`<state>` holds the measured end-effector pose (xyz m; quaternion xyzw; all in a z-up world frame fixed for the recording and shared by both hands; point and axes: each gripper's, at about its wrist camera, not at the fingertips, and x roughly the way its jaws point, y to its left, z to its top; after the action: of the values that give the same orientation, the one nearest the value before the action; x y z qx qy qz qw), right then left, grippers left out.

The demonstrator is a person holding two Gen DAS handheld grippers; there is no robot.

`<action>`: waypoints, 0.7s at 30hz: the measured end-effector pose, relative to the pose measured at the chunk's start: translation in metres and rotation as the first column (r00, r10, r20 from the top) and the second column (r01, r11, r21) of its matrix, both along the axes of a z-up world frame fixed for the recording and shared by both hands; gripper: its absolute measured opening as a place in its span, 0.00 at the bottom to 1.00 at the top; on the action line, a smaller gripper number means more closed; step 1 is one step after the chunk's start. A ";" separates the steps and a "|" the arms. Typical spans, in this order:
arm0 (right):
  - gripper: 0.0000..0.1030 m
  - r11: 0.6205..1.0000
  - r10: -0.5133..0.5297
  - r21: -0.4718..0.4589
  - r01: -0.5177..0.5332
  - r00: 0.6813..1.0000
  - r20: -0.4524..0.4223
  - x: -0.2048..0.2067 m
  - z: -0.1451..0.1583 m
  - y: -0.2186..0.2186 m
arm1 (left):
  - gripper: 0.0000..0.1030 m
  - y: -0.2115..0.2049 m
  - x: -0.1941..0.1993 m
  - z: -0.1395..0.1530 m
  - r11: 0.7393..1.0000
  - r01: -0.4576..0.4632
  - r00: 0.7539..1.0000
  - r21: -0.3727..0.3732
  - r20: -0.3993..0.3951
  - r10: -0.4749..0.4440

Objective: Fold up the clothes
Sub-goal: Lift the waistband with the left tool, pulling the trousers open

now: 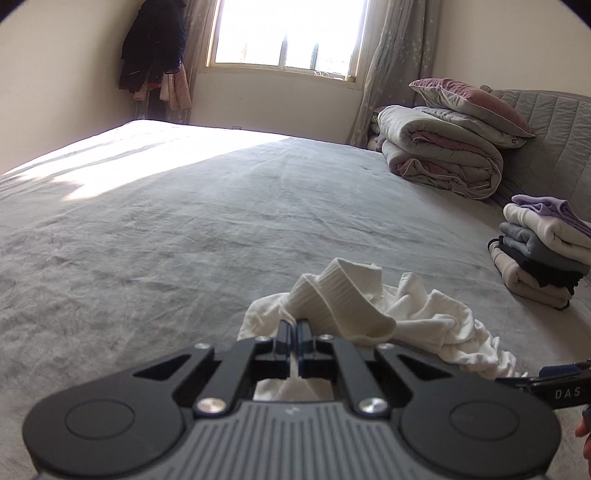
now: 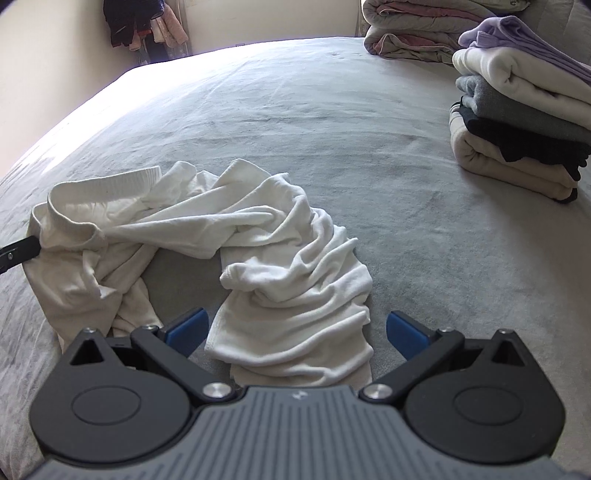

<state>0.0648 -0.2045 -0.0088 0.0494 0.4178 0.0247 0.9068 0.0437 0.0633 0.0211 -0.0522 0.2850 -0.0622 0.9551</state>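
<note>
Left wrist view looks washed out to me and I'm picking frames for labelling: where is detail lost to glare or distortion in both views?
Left wrist view: the window is blown out, and sun bleaches the far bed sheet; fisheye bows the bed edge. Right wrist view: the white garment keeps its folds, glare only at the far bed edge.

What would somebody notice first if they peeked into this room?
Probably the crumpled white garment lying in the middle of the grey bed, with the left hand-held gripper pinched shut on its ribbed edge and the right hand-held gripper open just above its near end. Next, the neat stack of folded clothes on the bed's right side, and the bright window on the far wall.
</note>
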 end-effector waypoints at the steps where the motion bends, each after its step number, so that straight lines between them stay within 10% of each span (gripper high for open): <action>1: 1.00 1.000 0.006 0.001 -0.006 1.000 0.004 0.000 0.000 0.002 | 0.03 0.007 -0.001 0.000 1.000 -0.011 1.000 0.000 -0.001 0.011; 15: 0.97 0.986 0.165 0.026 -0.166 0.985 0.058 -0.006 -0.008 0.048 | 0.00 0.096 -0.008 -0.020 0.981 -0.191 0.979 0.022 -0.073 0.192; 21: 0.81 0.970 0.241 0.022 -0.243 0.968 0.068 -0.008 -0.013 0.071 | 0.09 0.120 -0.006 -0.028 0.974 -0.201 0.971 -0.107 -0.152 0.184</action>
<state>0.0573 -0.1333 -0.0214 0.0111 0.3909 0.1429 0.9092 0.0374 0.1837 -0.0071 -0.1418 0.3411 0.0174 0.9291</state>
